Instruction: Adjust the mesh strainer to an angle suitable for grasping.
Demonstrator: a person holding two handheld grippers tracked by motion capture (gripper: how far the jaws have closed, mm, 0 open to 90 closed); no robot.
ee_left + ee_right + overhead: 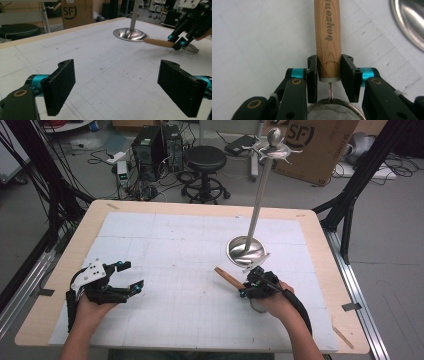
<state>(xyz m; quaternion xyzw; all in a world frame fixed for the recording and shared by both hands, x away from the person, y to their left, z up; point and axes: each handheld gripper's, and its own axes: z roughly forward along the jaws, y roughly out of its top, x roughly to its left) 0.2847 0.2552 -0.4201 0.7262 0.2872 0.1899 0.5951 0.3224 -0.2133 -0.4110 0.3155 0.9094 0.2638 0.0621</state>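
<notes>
My right gripper [329,75] squeezes the strainer's wooden handle [328,37]. My left gripper [116,87] is wide open, holding nothing.

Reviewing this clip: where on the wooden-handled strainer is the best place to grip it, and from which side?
Grip the strainer on its round wooden handle, near the end by the mesh, where the right gripper is now shut on it. Come along the handle from the mesh end, one jaw on each side; the straight shaft suits flat pads.
</notes>
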